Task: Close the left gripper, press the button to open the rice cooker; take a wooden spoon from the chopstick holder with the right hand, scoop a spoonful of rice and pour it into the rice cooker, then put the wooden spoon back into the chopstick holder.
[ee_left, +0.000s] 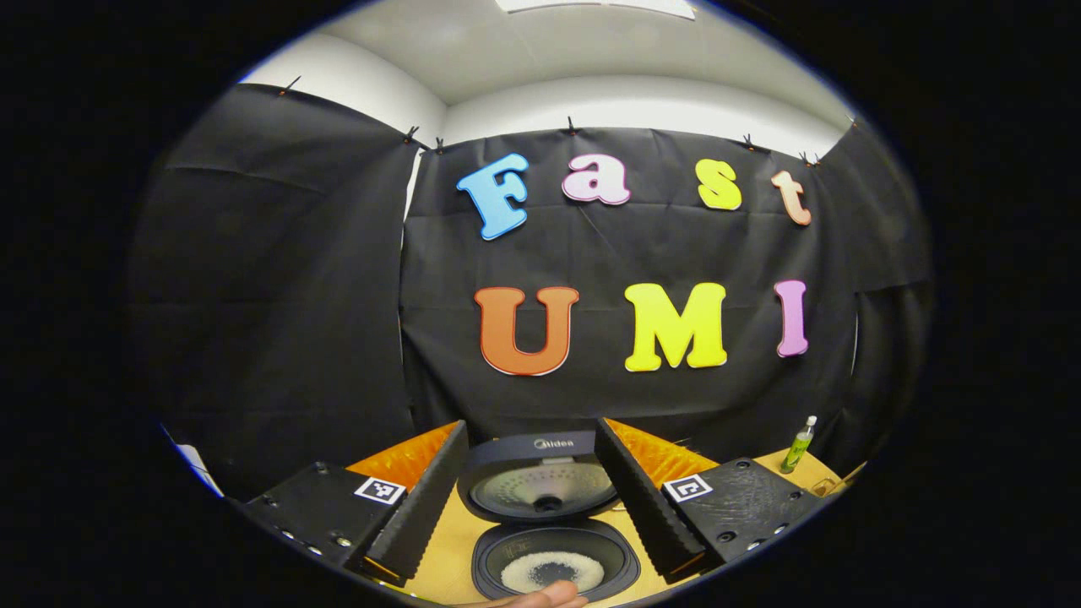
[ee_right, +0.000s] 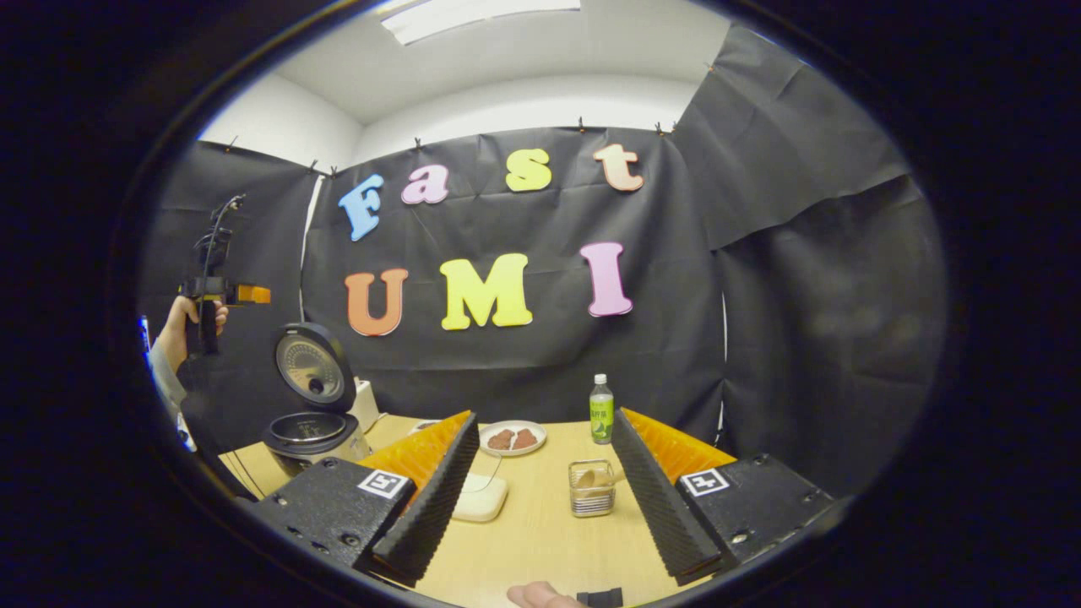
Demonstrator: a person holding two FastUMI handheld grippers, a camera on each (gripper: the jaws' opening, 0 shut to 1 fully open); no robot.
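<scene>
In the left gripper view the rice cooker (ee_left: 549,540) stands open below my left gripper (ee_left: 532,426). Its lid (ee_left: 540,485) is up, and white rice (ee_left: 553,570) lies in the middle of the pot. My left gripper is open and holds nothing. In the right gripper view my right gripper (ee_right: 543,418) is open and empty above the table. The mesh chopstick holder (ee_right: 591,488) stands between its fingers farther off, with the wooden spoon (ee_right: 589,479) in it. The open rice cooker (ee_right: 311,414) is at the left. Above it a hand holds the left gripper (ee_right: 245,294).
A plate (ee_right: 513,438) with brown food and a green bottle (ee_right: 601,410) stand at the back of the wooden table (ee_right: 540,540). A white flat object (ee_right: 480,498) lies left of the holder. The green bottle (ee_left: 798,445) also shows at the right of the left gripper view.
</scene>
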